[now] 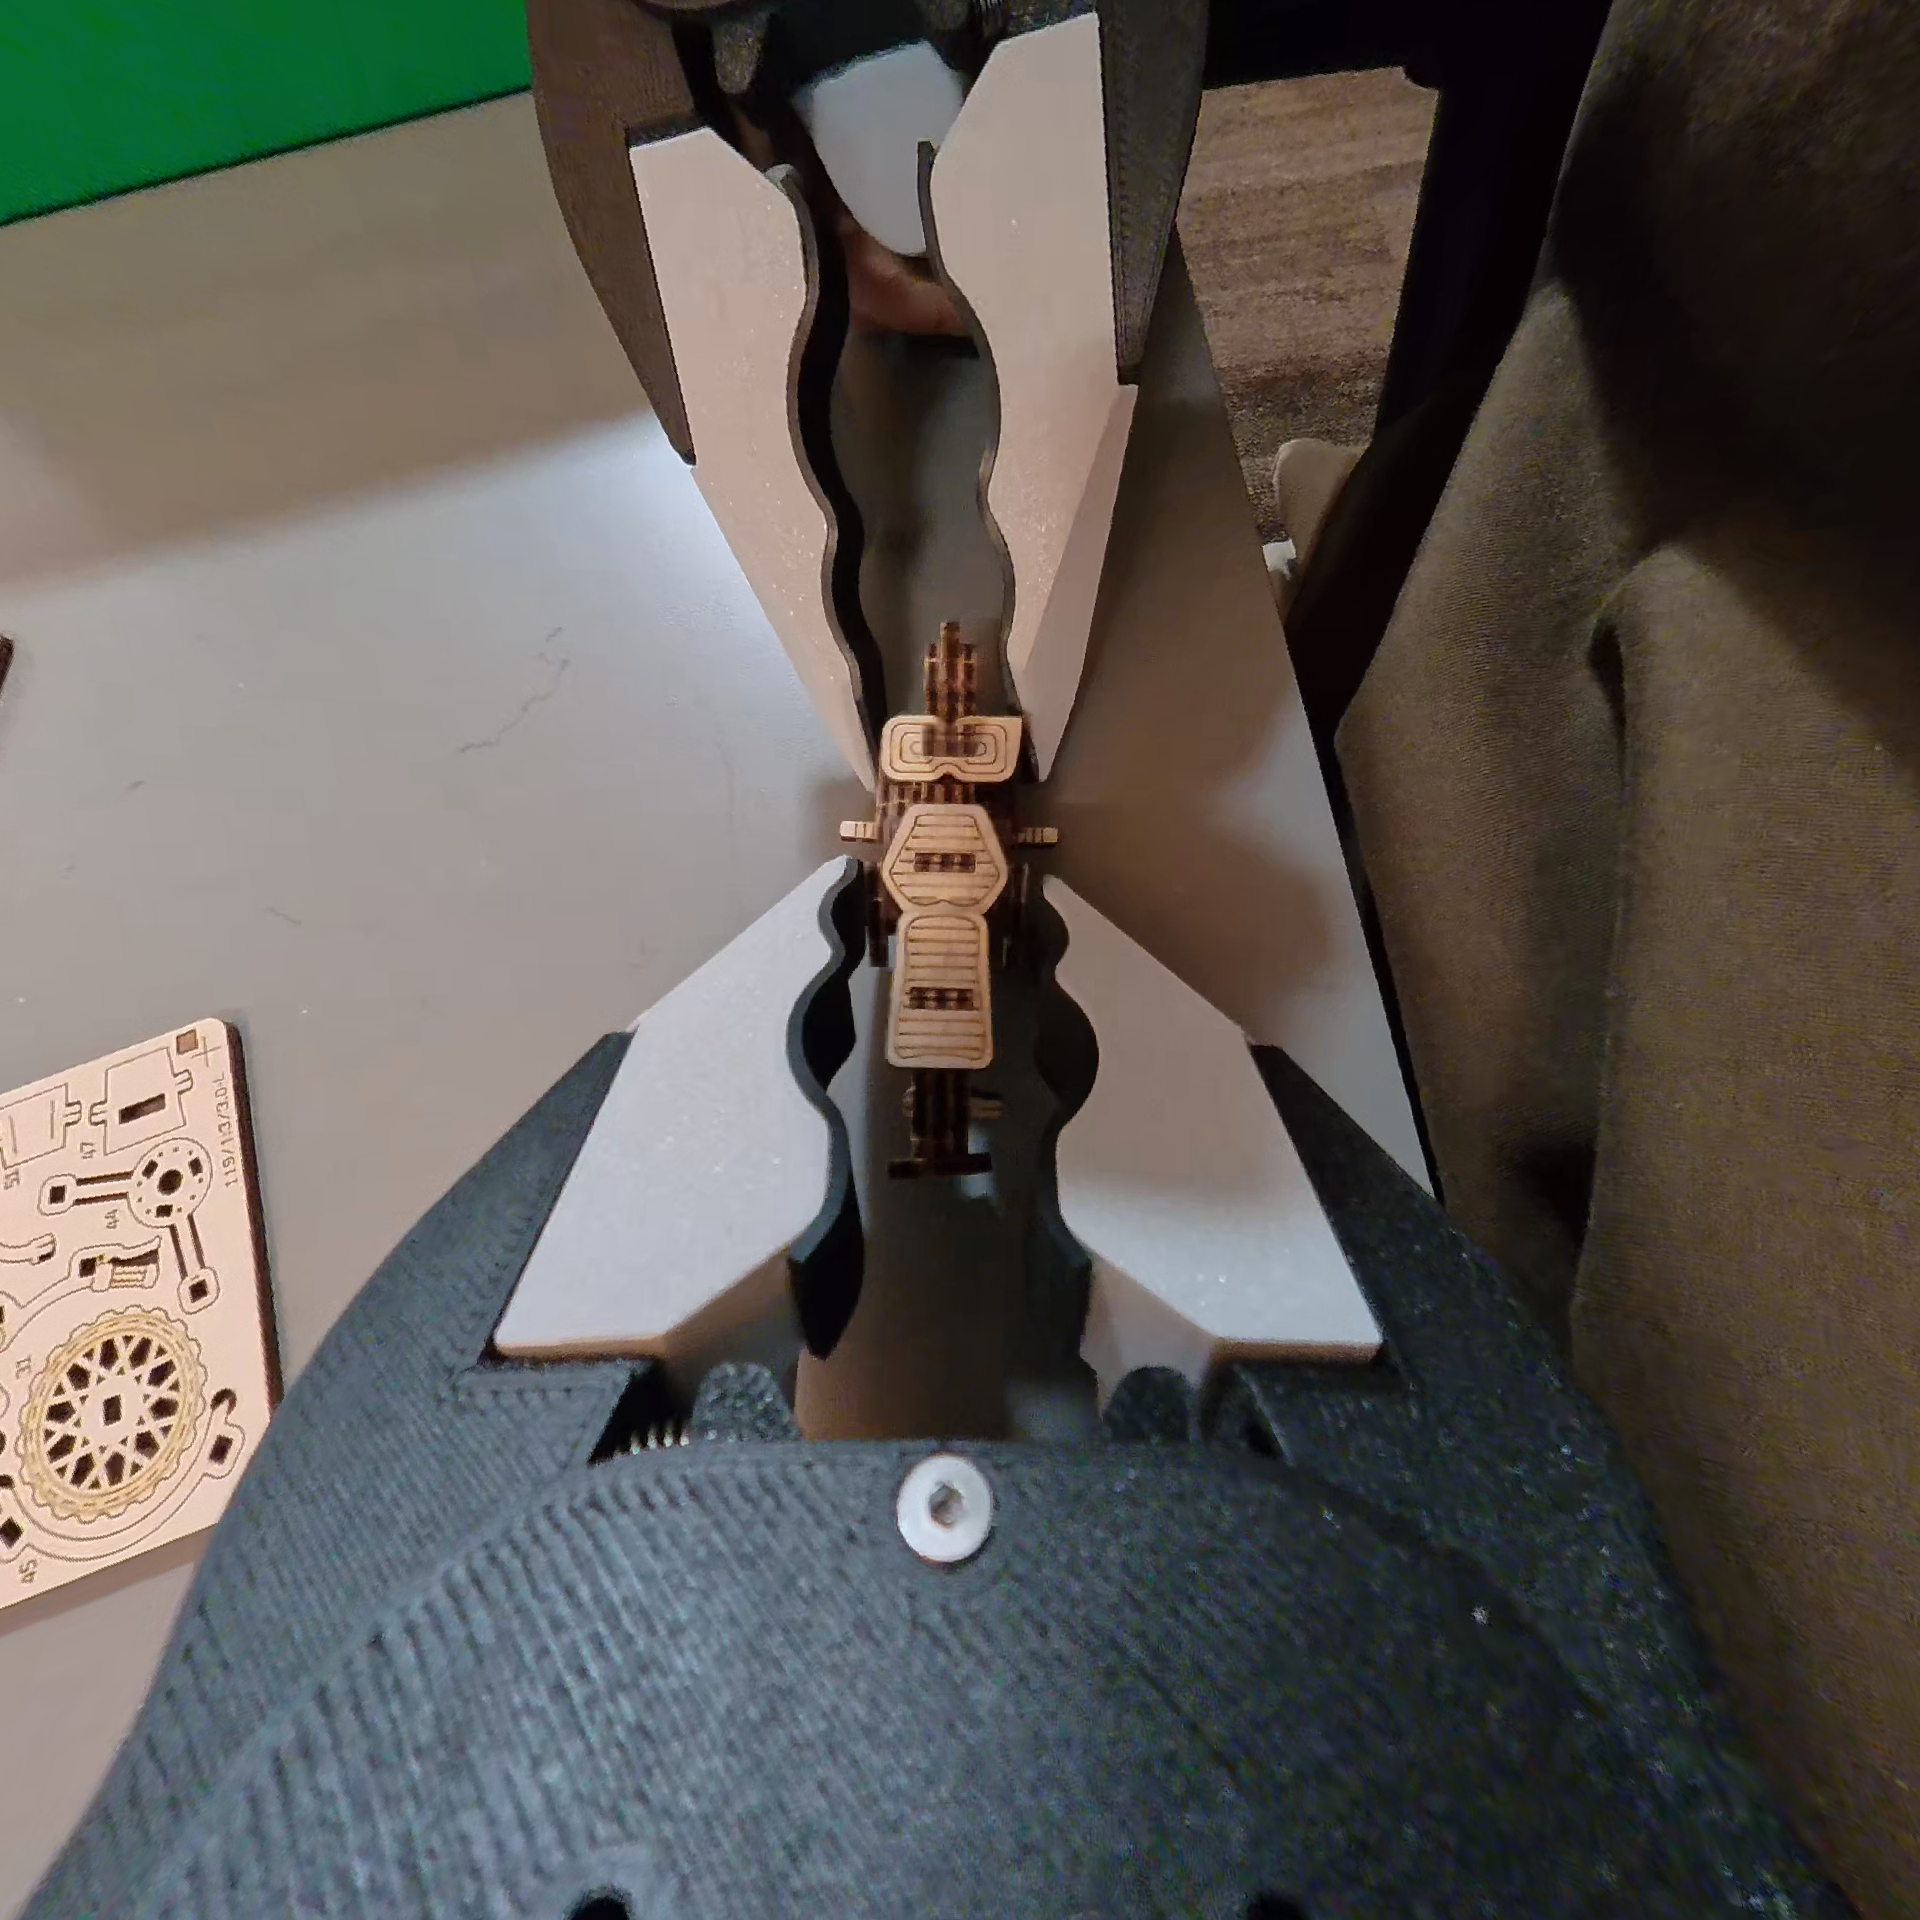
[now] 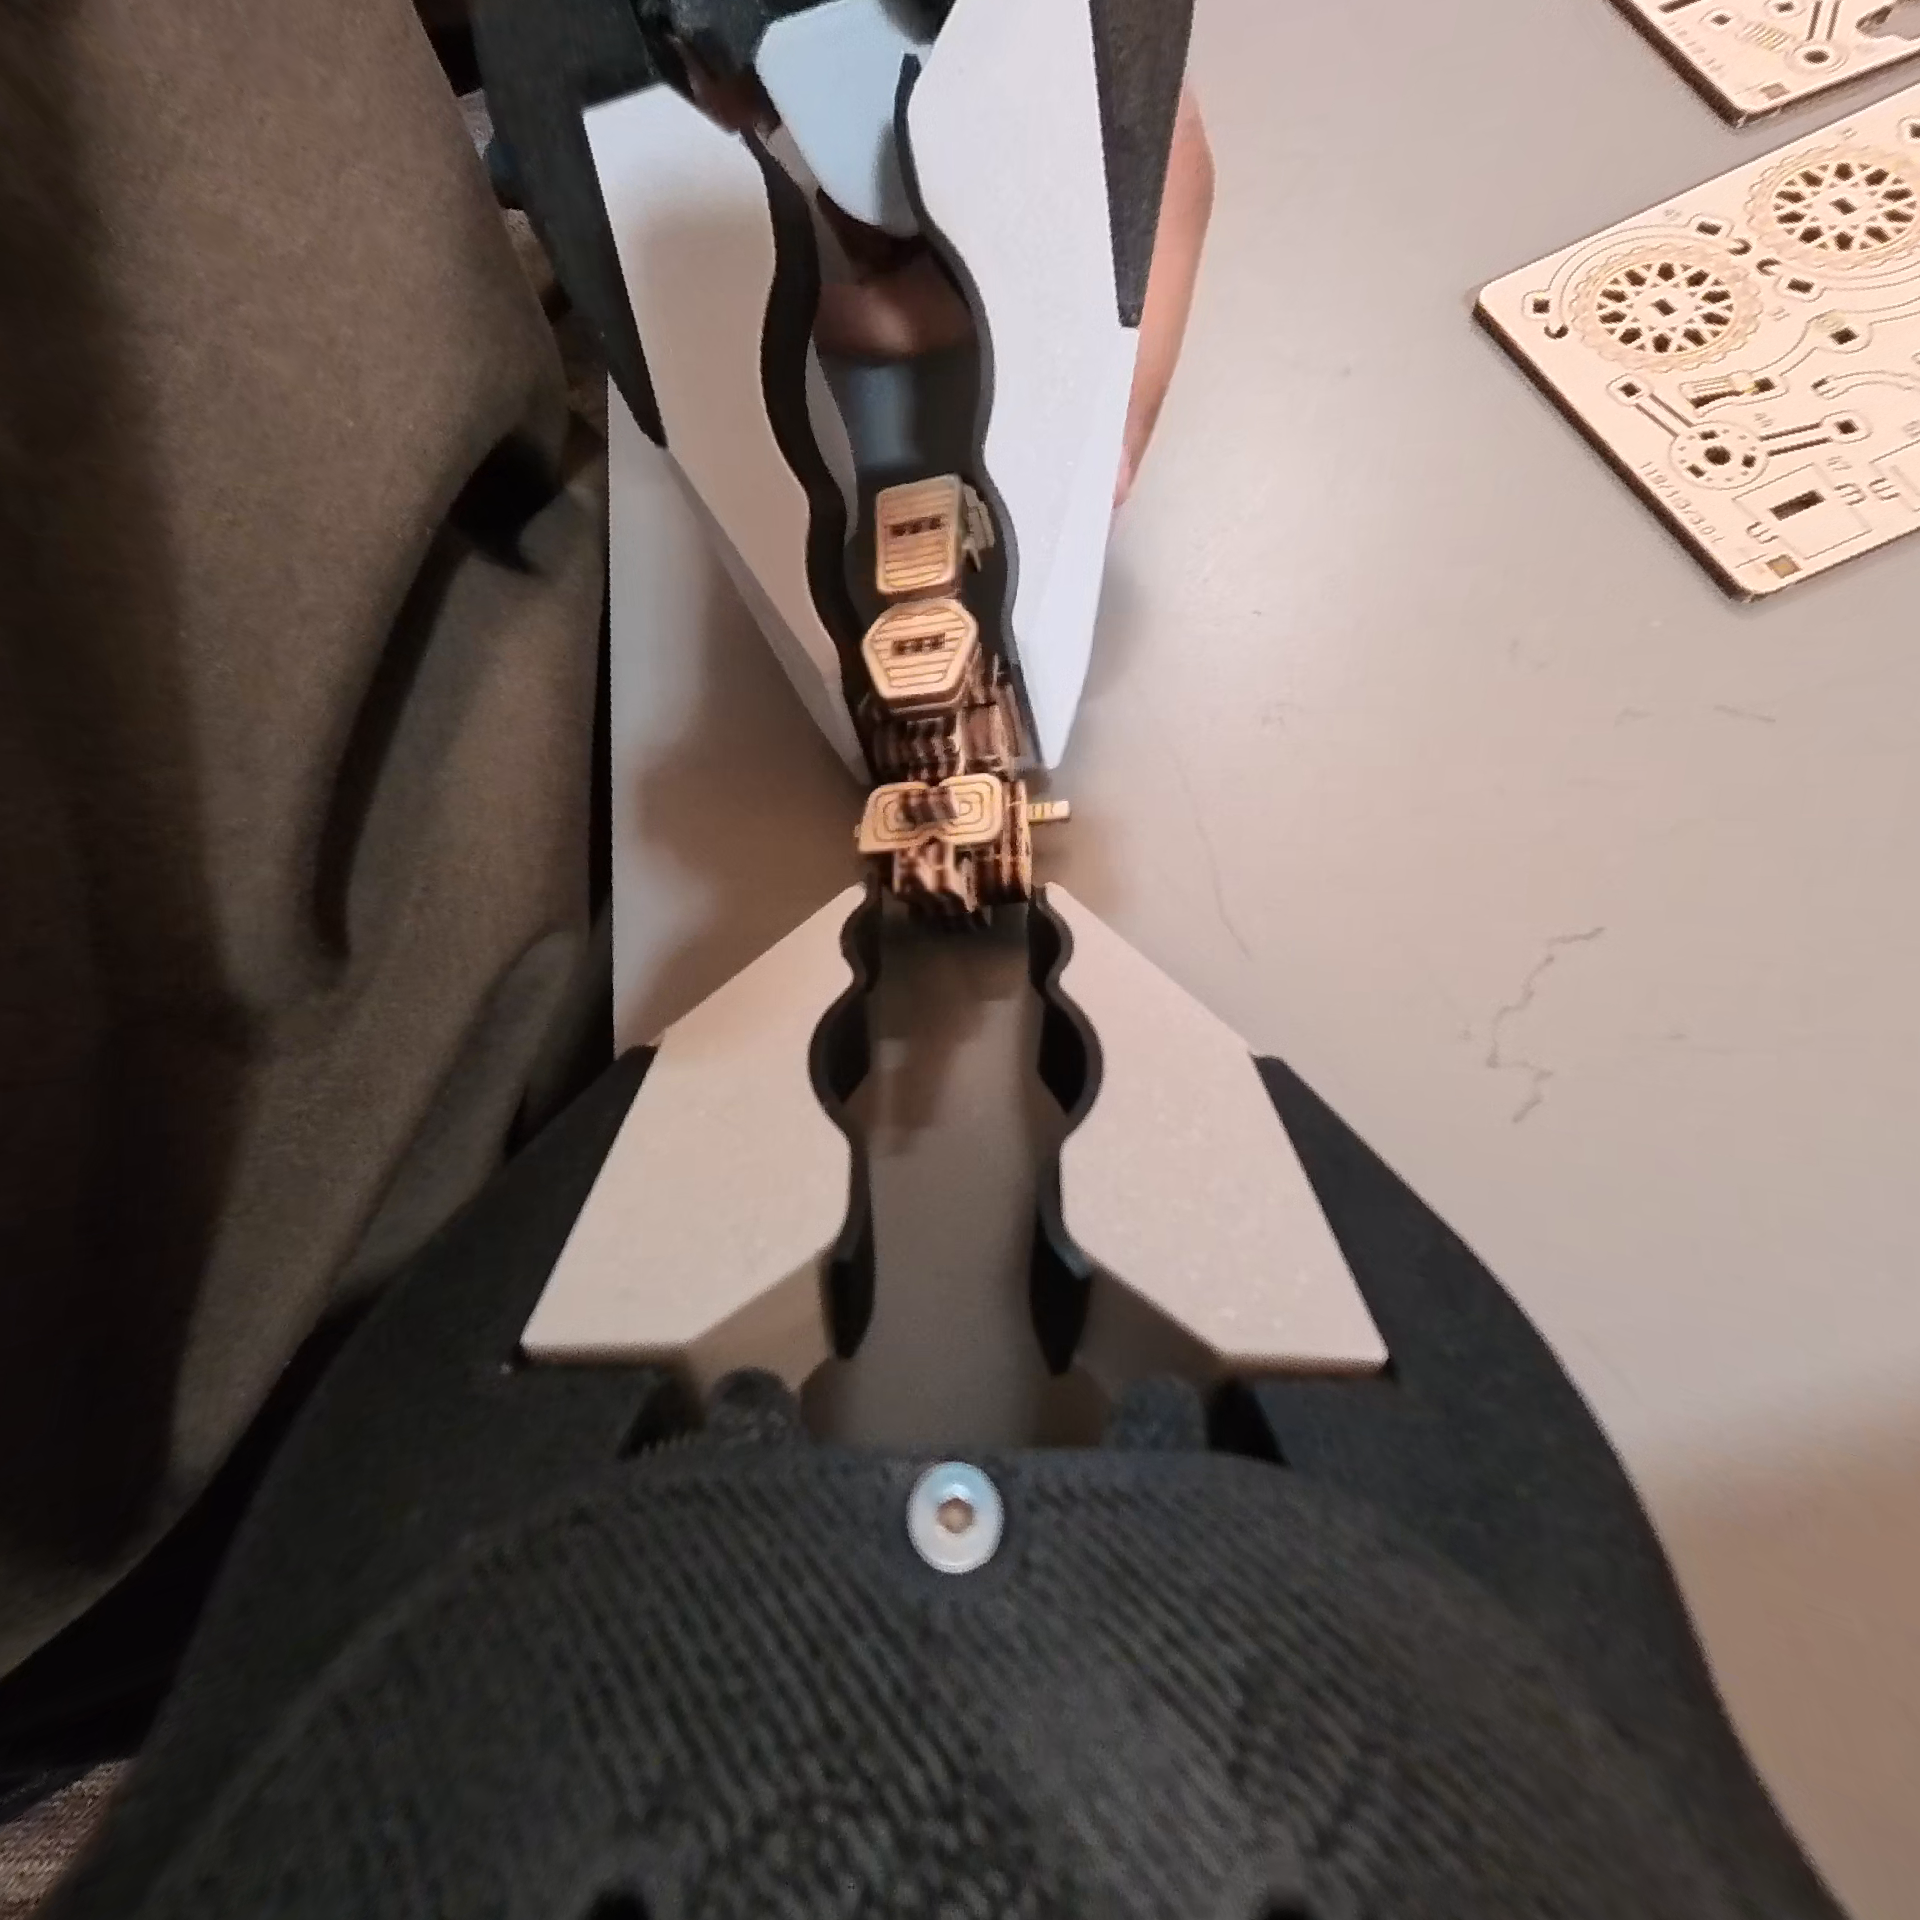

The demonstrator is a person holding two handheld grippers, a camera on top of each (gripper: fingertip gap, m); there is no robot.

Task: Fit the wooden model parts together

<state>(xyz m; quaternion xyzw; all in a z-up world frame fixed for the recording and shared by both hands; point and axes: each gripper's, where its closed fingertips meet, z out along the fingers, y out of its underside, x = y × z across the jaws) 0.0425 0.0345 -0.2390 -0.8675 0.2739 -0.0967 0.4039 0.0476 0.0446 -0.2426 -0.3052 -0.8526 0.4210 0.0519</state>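
model (image 1: 940, 904): pale wood, dark burnt edges, engraved lines | left gripper (image 1: 948, 894): ribbed black body, white fingers (image 1: 717, 1174), black wavy inner edges | right gripper (image 2: 948, 902): same colours | table (image 1: 364, 675): light grey | part sheet (image 1: 114, 1299), near left: pale, spoked-wheel cutouts | far-left backdrop (image 1: 208, 94): green

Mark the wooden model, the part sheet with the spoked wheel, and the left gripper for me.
wooden model (image 1: 943, 868), left wrist view: on its hexagonal middle plate.
part sheet (image 1: 156, 1236), left wrist view: on the flat wood above the spoked wheel.
left gripper (image 1: 951, 914), left wrist view: midway between its fingertips, which close on the model.
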